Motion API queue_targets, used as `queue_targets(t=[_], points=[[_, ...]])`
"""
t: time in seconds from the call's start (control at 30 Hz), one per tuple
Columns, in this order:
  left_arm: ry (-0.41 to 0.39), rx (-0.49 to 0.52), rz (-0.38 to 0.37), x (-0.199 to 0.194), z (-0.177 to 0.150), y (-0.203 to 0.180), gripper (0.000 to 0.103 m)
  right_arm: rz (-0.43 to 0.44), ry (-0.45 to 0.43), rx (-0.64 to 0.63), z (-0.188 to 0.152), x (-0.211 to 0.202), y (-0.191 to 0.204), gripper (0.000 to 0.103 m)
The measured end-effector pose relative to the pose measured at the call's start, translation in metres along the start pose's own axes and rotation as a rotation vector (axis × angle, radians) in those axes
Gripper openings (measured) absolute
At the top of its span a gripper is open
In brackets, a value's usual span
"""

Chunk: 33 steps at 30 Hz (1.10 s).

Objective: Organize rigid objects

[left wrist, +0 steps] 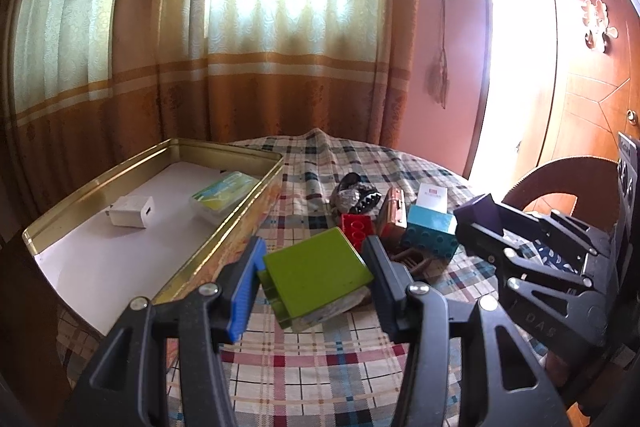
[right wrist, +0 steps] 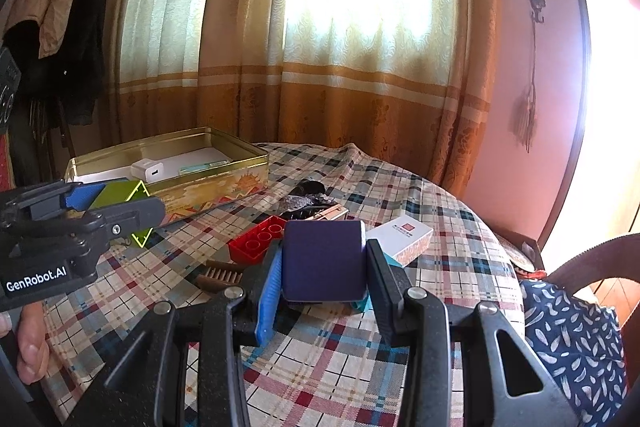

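Observation:
My left gripper (left wrist: 314, 279) is shut on a green block (left wrist: 316, 273), held above the checked tablecloth beside the gold tin (left wrist: 224, 251). It shows in the right wrist view (right wrist: 116, 205) in front of the tin (right wrist: 224, 187). My right gripper (right wrist: 324, 267) is shut on a dark purple block (right wrist: 324, 261) above the cloth; it shows at the right of the left wrist view (left wrist: 484, 211). The tin holds a white charger (left wrist: 131, 211) and a clear green-labelled case (left wrist: 224, 195).
On the cloth lie a red brick (left wrist: 357, 230), a blue studded brick (left wrist: 430, 235), a white box (right wrist: 404, 235), a brown comb (right wrist: 218, 277), a copper-coloured box (left wrist: 391, 217) and a dark hair clip (left wrist: 354, 195). A chair (right wrist: 600, 267) stands at the right.

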<state>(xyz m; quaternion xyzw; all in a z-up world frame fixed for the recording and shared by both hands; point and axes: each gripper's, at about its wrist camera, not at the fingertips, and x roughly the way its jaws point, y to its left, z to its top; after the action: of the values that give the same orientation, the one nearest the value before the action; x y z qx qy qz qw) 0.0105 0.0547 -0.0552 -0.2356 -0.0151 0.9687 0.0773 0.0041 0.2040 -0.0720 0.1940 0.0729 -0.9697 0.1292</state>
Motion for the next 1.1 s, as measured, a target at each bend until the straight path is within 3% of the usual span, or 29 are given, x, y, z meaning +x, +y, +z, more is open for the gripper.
queue_targets(t=[1.1], points=[[0.014, -0.070, 0.039, 0.004, 0.002, 0.031, 0.050, 0.060, 0.032, -0.032, 0.005, 0.004, 0.033, 0.042]])
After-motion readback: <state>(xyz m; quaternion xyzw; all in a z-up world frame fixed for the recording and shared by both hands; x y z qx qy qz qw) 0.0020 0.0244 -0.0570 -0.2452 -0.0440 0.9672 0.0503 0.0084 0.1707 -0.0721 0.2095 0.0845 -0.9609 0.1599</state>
